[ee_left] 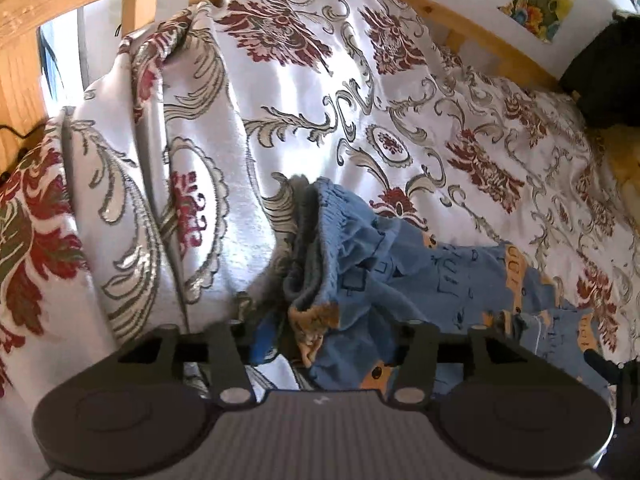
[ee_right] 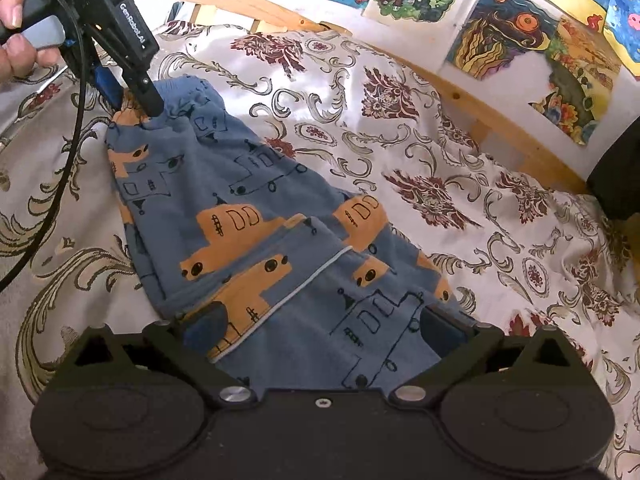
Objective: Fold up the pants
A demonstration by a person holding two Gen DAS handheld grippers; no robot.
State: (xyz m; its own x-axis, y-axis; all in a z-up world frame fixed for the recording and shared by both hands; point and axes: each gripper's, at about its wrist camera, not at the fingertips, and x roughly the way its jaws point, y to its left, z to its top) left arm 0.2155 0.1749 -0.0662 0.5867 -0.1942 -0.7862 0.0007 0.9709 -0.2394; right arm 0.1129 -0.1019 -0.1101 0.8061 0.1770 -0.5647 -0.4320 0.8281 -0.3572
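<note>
Blue pants [ee_right: 256, 208] with orange car prints lie stretched across a floral bedspread [ee_right: 440, 168]. In the right wrist view my left gripper [ee_right: 154, 110], held by a hand [ee_right: 16, 24], is shut on the elastic waistband at the far left end. From the left wrist view the bunched waistband [ee_left: 324, 248] sits between the fingers of my left gripper [ee_left: 320, 340]. My right gripper [ee_right: 324, 326] is open at the near end. Its blue pads [ee_right: 206, 324] stand wide apart, with the leg ends lying between them.
A wooden bed rail [ee_right: 492, 120] runs along the far side under wall posters [ee_right: 500, 40]. A dark object [ee_right: 616, 172] sits at the right end of the bed. A black cable [ee_right: 60, 184] hangs from the left gripper. The bedspread bunches into folds [ee_left: 140, 160] on the left.
</note>
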